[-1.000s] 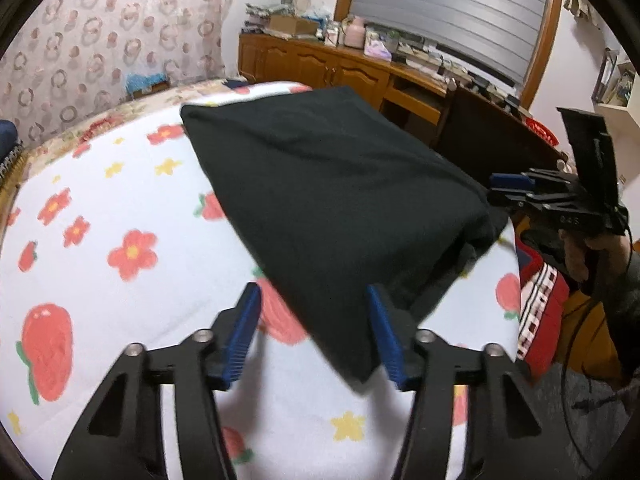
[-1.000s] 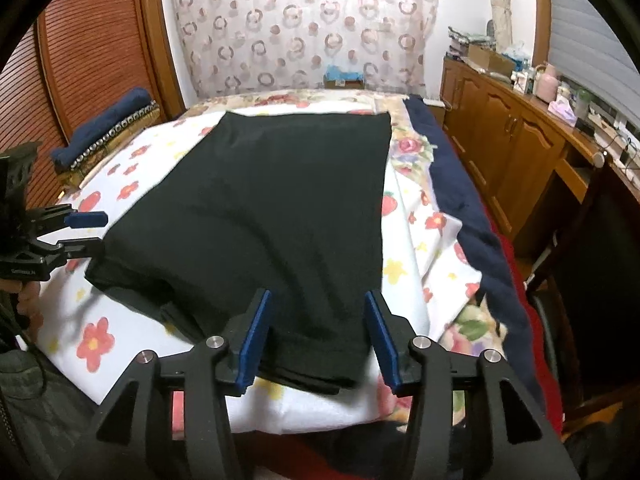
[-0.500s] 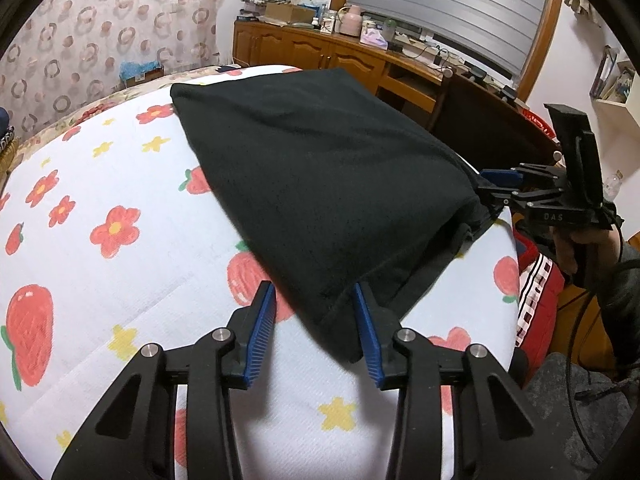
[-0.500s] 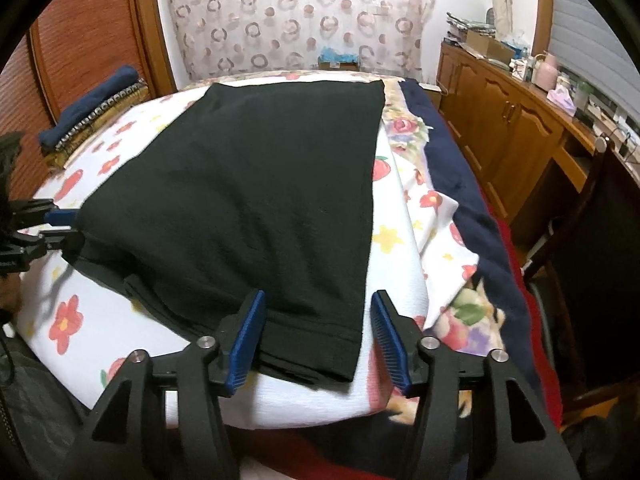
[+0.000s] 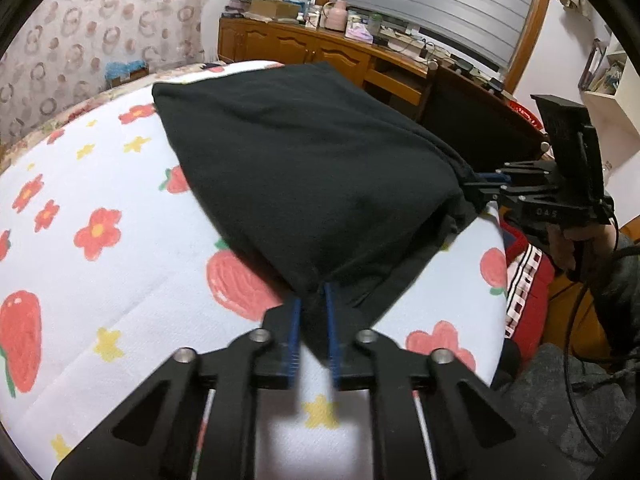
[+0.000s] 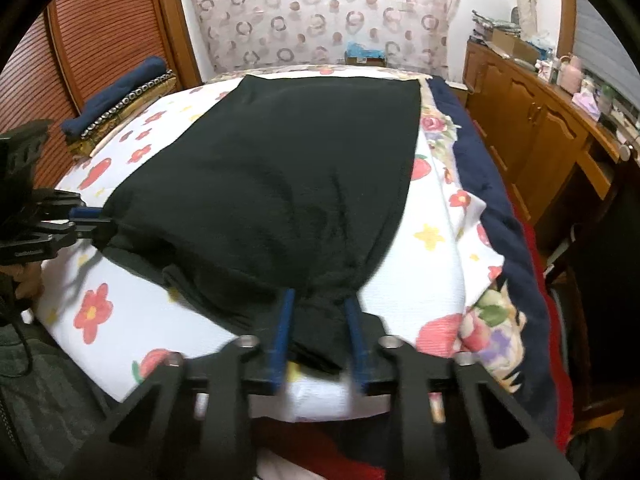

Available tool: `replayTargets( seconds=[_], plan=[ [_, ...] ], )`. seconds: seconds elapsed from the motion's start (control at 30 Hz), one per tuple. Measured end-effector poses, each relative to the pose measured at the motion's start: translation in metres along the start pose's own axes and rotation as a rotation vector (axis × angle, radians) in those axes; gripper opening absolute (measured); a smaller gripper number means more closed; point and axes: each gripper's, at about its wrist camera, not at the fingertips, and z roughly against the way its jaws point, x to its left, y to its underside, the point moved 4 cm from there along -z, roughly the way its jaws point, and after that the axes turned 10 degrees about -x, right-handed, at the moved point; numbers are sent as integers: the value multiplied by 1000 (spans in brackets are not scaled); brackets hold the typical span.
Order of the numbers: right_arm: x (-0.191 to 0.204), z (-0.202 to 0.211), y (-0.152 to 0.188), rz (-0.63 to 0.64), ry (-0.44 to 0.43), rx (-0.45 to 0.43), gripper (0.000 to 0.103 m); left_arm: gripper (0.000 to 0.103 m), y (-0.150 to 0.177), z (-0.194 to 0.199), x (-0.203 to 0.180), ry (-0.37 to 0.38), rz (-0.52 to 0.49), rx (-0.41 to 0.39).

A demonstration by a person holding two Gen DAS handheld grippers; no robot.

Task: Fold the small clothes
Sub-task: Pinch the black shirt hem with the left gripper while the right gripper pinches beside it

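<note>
A black garment (image 5: 304,168) lies spread on a white bed sheet with red flowers and strawberries (image 5: 100,240). My left gripper (image 5: 311,300) is shut on the garment's near left corner, its blue pads pinching bunched cloth. My right gripper (image 6: 318,308) is shut on the near right corner, with cloth gathered between its pads. The garment also shows in the right wrist view (image 6: 288,176). Each gripper shows in the other's view, the right one (image 5: 486,182) and the left one (image 6: 90,220), at the garment's near edge.
A wooden cabinet with clutter on top (image 5: 320,48) runs along the bed's right side. Folded dark clothes (image 6: 120,96) are stacked at the bed's far left. A navy blanket edge (image 6: 492,200) hangs over the right side. The bed's near edge is just below the grippers.
Both grippers moved forward onto the garment's near corners and closed on them. The cloth is now bunched between each pair of pads.
</note>
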Motion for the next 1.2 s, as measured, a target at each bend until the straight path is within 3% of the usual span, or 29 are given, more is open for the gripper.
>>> replayTargets(
  seconds=[0.13,0.37,0.67,0.87,1.2],
  plan=[
    [0,2,-1,-11,-16,-12,10,5,-12,13,0,-11,2,-61],
    [-7,34,-21,-63,-40,-171,9,5,-46,40,8,-31,29,-187],
    [-11,48,-50,-51,-36,-298,9,5,-85,42,27,-50,36,-253],
    [-20,24,-91,-39,-24,-362,9,5,-131,19,57,-101,25,-275],
    [-41,-45,-121,-41,1,-318,9,5,-170,-34,105,-132,58,-226]
  ],
)
